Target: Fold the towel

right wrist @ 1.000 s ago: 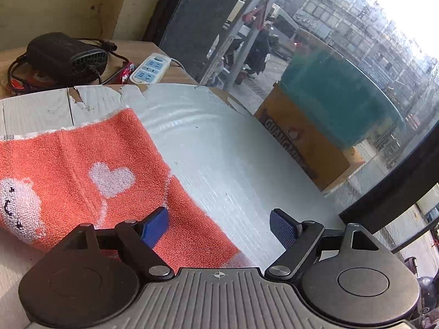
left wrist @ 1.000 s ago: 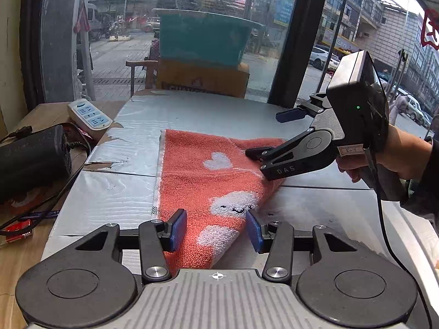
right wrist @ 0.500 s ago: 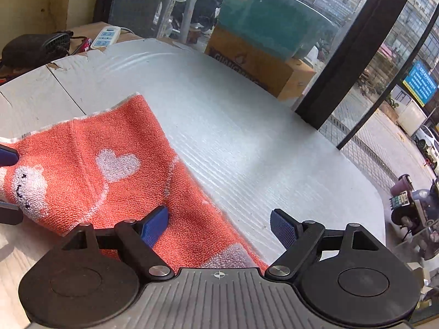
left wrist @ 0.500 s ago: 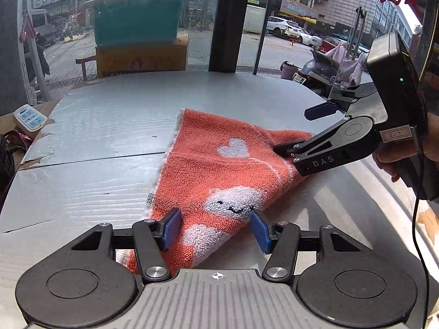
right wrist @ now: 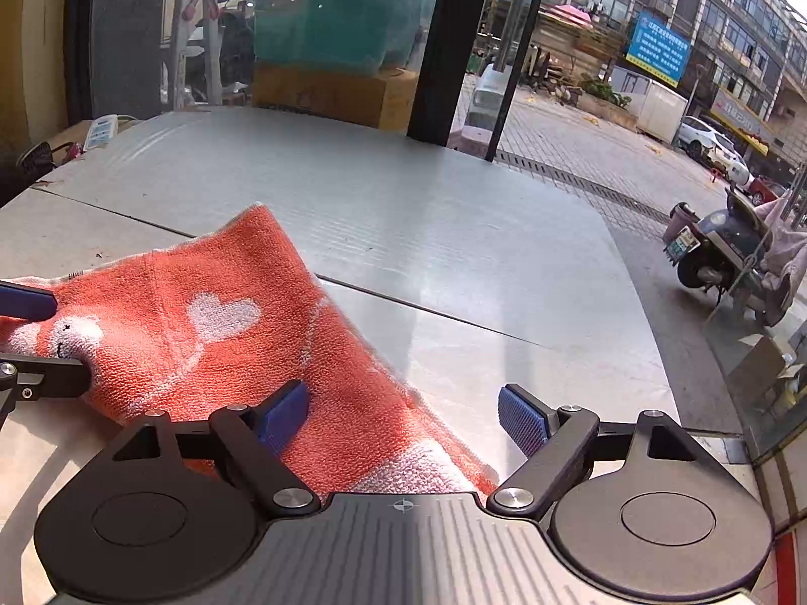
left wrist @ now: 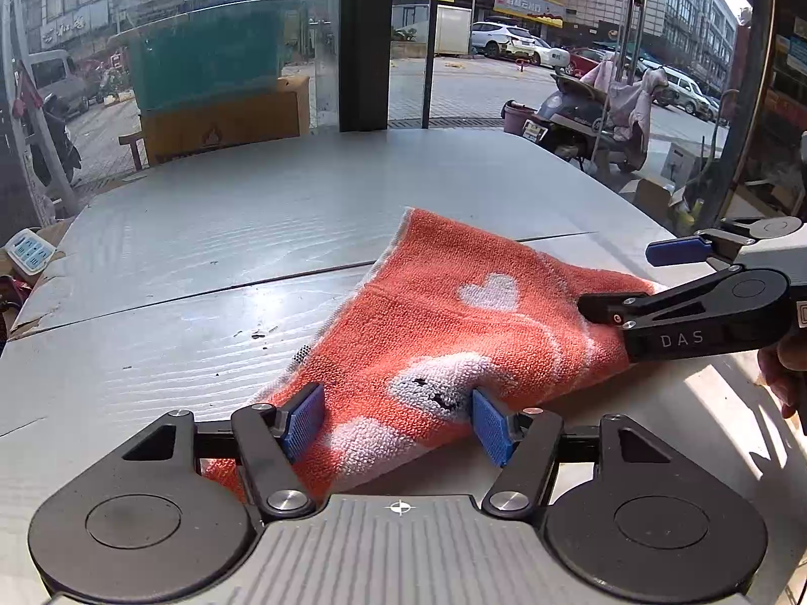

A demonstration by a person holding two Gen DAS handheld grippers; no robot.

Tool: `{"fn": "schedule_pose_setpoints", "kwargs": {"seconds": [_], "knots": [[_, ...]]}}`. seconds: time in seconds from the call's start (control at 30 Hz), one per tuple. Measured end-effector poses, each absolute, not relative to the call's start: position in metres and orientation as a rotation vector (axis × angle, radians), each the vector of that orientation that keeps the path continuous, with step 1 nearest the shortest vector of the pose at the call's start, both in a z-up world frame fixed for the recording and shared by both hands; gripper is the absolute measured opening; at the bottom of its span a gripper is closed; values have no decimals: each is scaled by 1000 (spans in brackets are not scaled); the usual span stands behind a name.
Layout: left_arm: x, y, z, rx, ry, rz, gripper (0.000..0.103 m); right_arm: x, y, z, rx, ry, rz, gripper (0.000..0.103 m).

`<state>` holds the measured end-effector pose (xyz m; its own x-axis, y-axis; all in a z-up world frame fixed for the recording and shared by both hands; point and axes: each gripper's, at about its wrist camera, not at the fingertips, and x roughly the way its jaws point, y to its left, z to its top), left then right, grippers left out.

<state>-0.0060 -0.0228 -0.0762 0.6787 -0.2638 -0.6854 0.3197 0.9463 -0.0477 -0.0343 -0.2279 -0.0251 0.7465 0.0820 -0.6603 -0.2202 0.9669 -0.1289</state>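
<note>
An orange towel [left wrist: 444,333] with a white heart and a white smiling figure lies rumpled on the grey table [left wrist: 242,232]. My left gripper [left wrist: 398,421] is open with the towel's near corner between its blue pads. My right gripper [right wrist: 403,416] is open over the towel's [right wrist: 212,333] other near corner; it also shows at the right of the left wrist view [left wrist: 630,275]. The left gripper's fingertips [right wrist: 30,302] show at the left edge of the right wrist view, either side of the towel.
A white power strip [left wrist: 27,252] lies at the table's left edge. A yellow box with a green tub [left wrist: 212,60] stands behind the table by the window. Parked scooters [right wrist: 731,247] stand outside to the right. The table's far half is bare.
Both grippers have swung rightward around the towel, so the views now face the window and street. The towel has turned with them. Both grippers stay open.
</note>
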Motion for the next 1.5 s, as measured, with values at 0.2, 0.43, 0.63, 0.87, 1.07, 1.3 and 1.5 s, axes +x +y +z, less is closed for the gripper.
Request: {"fn": "schedule_pose_setpoints", "kwargs": {"seconds": [0.2,0.43,0.63,0.87,1.07,1.3,1.5], "knots": [[-19,-14,-56,24,754,-210,83,-83,-229,-6,-190,626,115,86],[-42,-9,-41,-43,778,-141,83,-124,-240,14,37,634,170,103],[-74,-14,-28,-55,746,-99,83,-144,-234,39,99,606,200,103],[-97,-22,-23,-40,741,-92,83,-178,-236,66,106,548,96,103],[-105,-24,-22,-36,744,-85,83,-195,-220,70,13,531,46,103],[-113,-26,-17,-26,731,-79,83,-191,-216,63,8,539,72,103],[-103,-25,-23,-33,748,-21,83,-180,-220,56,23,563,79,103]]}}
